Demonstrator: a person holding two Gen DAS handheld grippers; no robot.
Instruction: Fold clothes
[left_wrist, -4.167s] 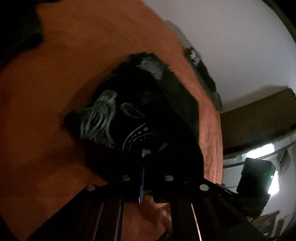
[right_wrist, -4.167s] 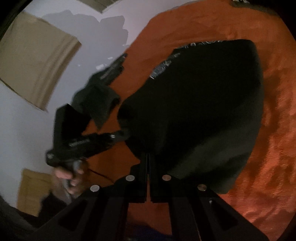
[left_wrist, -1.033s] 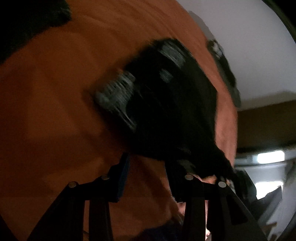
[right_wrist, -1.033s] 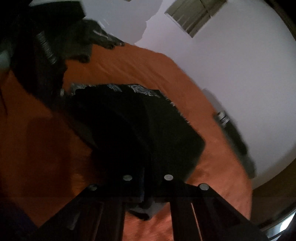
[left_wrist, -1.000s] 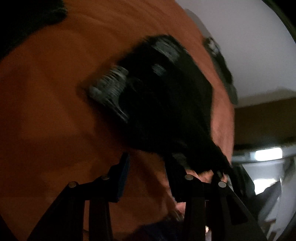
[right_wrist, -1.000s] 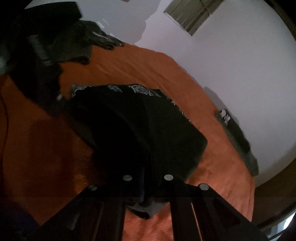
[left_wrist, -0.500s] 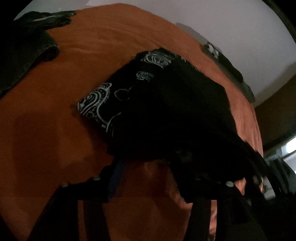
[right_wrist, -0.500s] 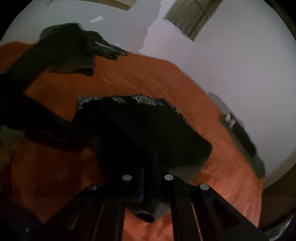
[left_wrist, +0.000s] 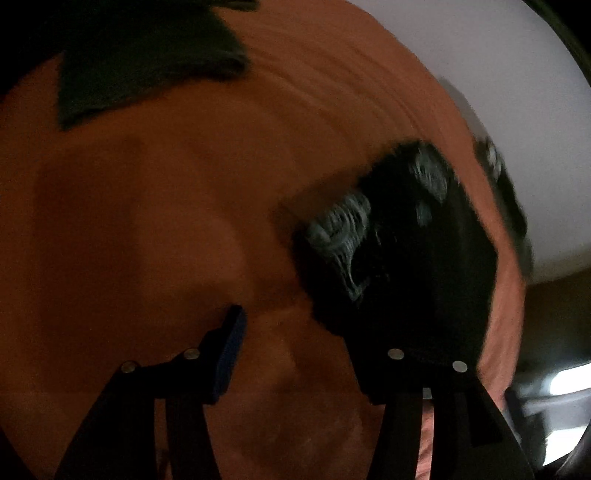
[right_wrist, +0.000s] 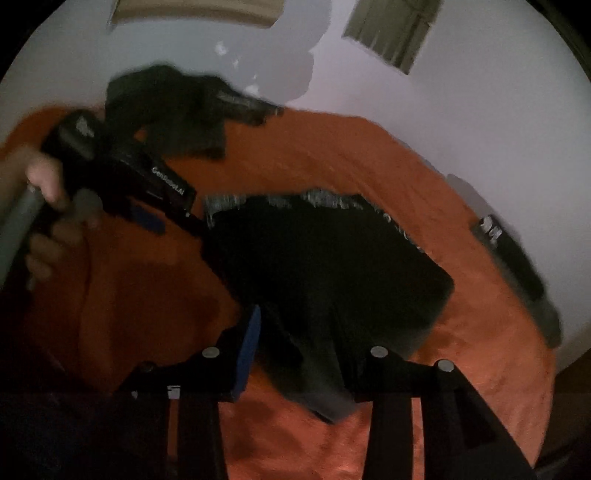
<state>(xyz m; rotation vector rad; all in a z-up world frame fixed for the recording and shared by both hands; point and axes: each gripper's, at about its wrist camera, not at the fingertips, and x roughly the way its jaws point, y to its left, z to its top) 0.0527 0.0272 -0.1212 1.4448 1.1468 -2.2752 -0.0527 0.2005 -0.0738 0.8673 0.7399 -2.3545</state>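
Black garment (right_wrist: 332, 266) folded; both jaws wide, unclamped.

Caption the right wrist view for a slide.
Right claw open over the folded black garment on the orange blanket; left claw alongside.

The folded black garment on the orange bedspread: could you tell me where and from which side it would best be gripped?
Probably the near edge of the folded black garment, approached low from the side where the right gripper hangs open. The layers end there in a thick free edge above the orange bedspread, so one finger could slide underneath. The printed far edge lies farther off.
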